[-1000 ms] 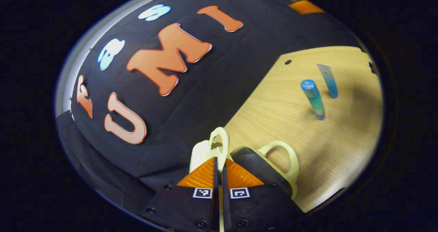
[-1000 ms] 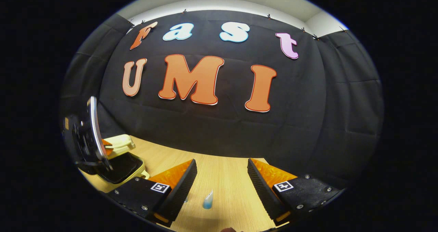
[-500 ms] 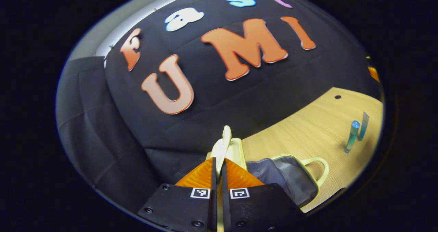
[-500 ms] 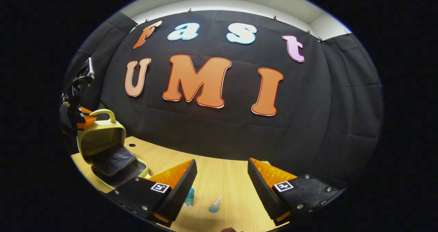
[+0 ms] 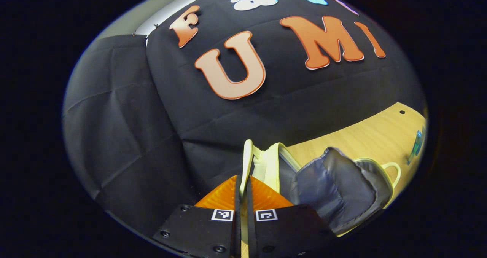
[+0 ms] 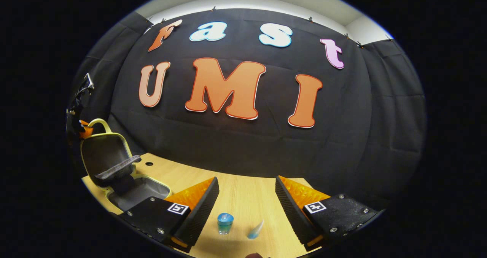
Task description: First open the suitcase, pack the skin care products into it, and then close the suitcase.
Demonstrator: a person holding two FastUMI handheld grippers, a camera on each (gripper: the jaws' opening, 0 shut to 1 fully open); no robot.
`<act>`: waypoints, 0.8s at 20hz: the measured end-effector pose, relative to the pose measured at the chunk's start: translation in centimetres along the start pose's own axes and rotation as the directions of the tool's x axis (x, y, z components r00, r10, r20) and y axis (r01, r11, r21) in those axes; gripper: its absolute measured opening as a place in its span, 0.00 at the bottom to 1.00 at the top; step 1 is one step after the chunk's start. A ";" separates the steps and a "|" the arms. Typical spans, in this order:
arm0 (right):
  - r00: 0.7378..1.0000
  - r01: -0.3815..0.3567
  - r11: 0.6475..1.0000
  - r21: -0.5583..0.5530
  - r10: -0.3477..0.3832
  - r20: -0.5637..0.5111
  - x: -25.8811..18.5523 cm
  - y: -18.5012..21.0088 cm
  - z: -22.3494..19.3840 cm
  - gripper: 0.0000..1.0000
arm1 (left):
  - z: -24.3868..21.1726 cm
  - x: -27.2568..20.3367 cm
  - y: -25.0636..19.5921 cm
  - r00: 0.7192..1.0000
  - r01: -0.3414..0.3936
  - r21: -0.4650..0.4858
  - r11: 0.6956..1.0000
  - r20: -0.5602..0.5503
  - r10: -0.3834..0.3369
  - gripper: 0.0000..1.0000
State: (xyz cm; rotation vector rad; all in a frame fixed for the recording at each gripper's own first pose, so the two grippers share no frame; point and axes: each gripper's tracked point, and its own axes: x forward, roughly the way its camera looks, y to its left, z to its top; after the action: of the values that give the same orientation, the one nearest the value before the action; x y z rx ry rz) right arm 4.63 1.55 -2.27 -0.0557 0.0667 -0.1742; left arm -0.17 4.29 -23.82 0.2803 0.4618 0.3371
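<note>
A small pale yellow suitcase with dark grey lining stands open on the wooden table, its lid raised upright. My left gripper is shut on the lid's handle; the lining folds down to its right. In the right gripper view that left gripper shows at the lid's top edge. My right gripper is open above the table. Between its fingers, farther off, stand a blue capped bottle and a blue tube. Both bottles also appear at the left gripper view's far right.
The black cloth wall runs close behind the table. A small round hole marks the tabletop near the suitcase. Bare wood lies between the suitcase and the bottles.
My left gripper has swung the lid up and back, from nearly flat to upright, exposing the grey lining. The right gripper has drifted slightly, bringing the two bottles more fully between its fingers.
</note>
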 end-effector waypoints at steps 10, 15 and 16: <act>0.998 0.045 0.999 -0.002 -0.045 -0.047 -0.6 1.1 0.0 0.95 | 0.0 1.6 -0.4 0.969 -0.004 0.005 1.000 -0.249 0.005 0.07; 0.996 0.060 0.998 -0.036 -0.062 -0.064 -1.4 0.1 -0.4 0.95 | -0.9 2.1 0.7 0.965 -0.083 0.070 0.994 -0.244 0.098 0.19; 0.996 0.059 0.998 -0.037 -0.061 -0.068 -1.5 -0.1 -0.6 0.95 | 0.1 1.5 0.3 0.970 -0.091 0.076 0.993 -0.221 0.105 0.19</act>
State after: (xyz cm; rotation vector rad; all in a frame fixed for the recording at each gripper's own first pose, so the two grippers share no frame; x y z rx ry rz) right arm 3.14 1.68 -2.74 -0.0862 0.1366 -0.2348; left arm 1.02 5.10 -24.20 0.3309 0.6846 0.4535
